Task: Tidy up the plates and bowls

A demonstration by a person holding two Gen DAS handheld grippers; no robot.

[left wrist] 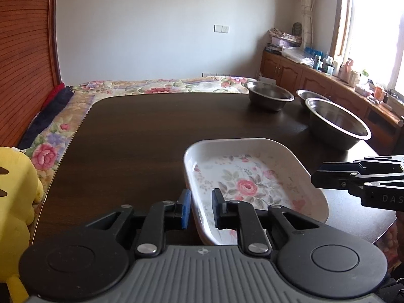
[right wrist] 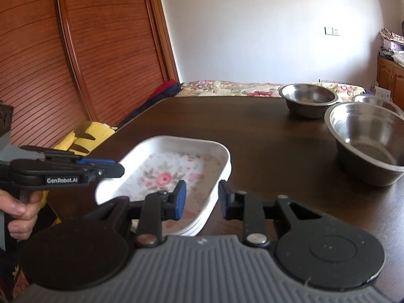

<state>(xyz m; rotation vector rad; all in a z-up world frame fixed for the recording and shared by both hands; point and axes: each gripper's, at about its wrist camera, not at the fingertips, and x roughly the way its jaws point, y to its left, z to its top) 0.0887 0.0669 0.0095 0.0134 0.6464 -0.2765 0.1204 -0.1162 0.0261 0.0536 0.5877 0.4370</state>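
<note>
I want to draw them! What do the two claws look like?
Both look alike: the left claw and right claw have black hinged arms, silver rivets, blue pads on the fingertips, round black discs and a ribbed grey body. White lettering on the left one's side reads GenRobot.AI.

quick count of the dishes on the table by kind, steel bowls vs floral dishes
Steel bowls: 3, the large one, a medium one, and a small one partly hidden behind the large.
Floral rectangular dishes: at least 1; edges under it in the right wrist view suggest a stack, count unclear.
Total: at least 4.
</note>
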